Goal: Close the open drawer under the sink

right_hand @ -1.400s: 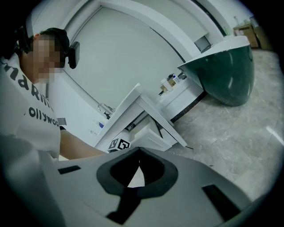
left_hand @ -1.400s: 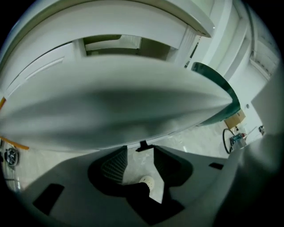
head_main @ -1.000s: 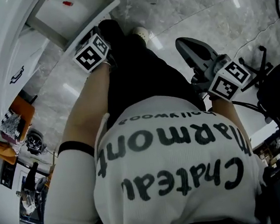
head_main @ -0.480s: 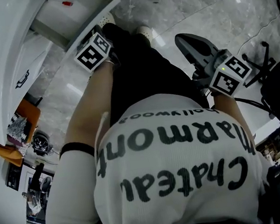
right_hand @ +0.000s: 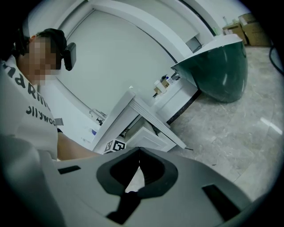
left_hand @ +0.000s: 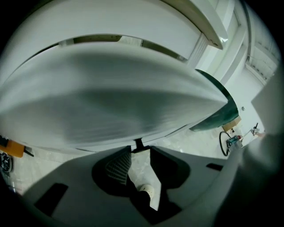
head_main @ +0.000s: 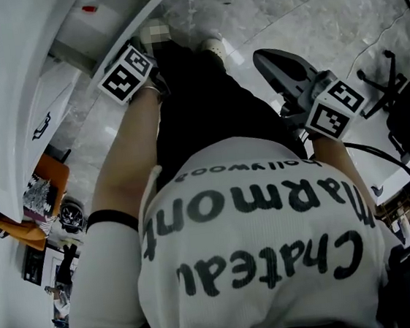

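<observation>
Drawer (head_main: 104,24), one, open; left tool (left_hand: 138,150), right tool (right_hand: 139,150)

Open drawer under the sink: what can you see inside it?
In the head view the drawer shows a pale floor with one small red thing on it. The rest runs past the frame's top edge and cannot be seen.
</observation>
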